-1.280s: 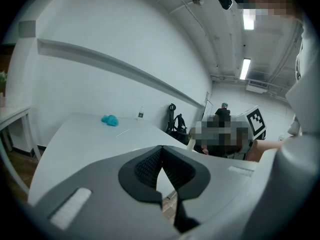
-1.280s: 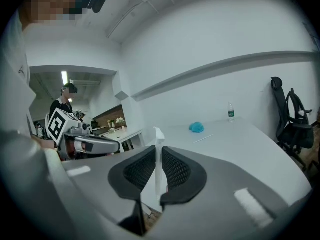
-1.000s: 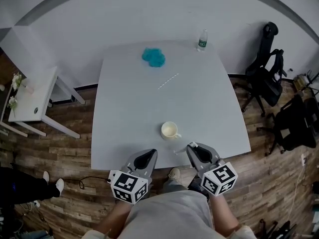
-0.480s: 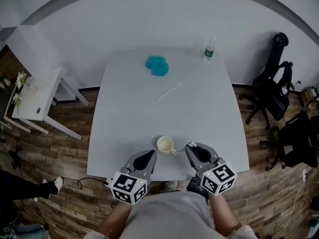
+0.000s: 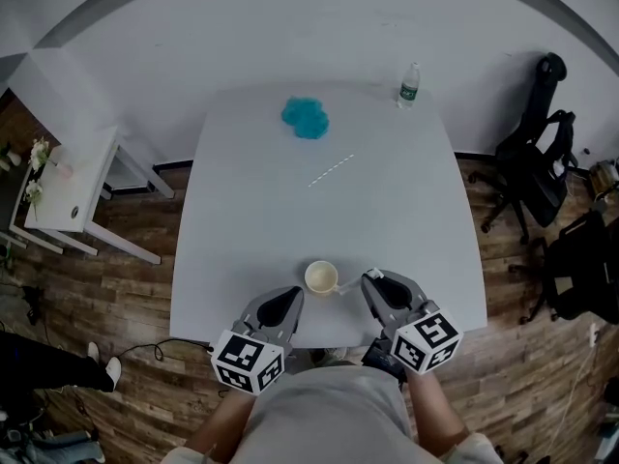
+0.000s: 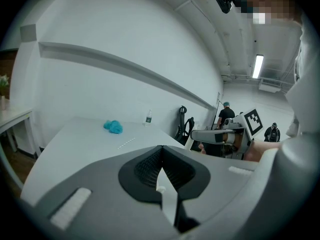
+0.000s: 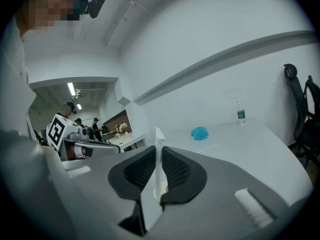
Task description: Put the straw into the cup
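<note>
A cream cup with its handle to the right stands near the front edge of the white table. A striped white straw lies flat at mid table, far from both grippers. My right gripper sits just right of the cup, shut on a thin white straw-like strip that stands upright between its pads and pokes toward the cup in the head view. My left gripper hovers in front of the cup and slightly left of it. Its tips meet with nothing between them.
A crumpled blue cloth and a water bottle sit at the table's far side. Black office chairs stand to the right and a small white side table to the left. People stand in the far background.
Both grippers have moved forward over the table's front edge, so the cup now lies close between them. The right gripper still holds the strip.
</note>
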Demonstrator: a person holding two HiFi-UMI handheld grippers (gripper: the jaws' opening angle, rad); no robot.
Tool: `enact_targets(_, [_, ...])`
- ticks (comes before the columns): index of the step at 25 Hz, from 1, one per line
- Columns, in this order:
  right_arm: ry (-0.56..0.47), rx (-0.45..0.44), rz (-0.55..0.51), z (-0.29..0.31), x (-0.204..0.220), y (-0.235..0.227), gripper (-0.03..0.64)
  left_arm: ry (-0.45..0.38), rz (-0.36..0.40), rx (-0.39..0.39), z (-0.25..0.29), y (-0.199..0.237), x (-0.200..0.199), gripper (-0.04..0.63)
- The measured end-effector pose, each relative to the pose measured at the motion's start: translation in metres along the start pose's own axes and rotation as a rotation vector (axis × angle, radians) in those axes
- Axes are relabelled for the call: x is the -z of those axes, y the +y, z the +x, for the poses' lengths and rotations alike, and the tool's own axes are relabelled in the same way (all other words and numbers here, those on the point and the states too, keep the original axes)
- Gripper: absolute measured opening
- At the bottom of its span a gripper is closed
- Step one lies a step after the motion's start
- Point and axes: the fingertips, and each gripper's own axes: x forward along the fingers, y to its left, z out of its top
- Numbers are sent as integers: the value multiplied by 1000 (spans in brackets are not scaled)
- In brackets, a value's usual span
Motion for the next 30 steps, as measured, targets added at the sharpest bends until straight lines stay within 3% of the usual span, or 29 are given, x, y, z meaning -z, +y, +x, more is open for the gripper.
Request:
enact_targets(13, [9, 71, 45, 18, -5, -7, 47, 36, -1, 42, 9, 28, -9, 18])
enact_targets(30, [68, 94, 84, 59, 15, -22, 48, 85, -23, 72, 23, 60, 6, 18])
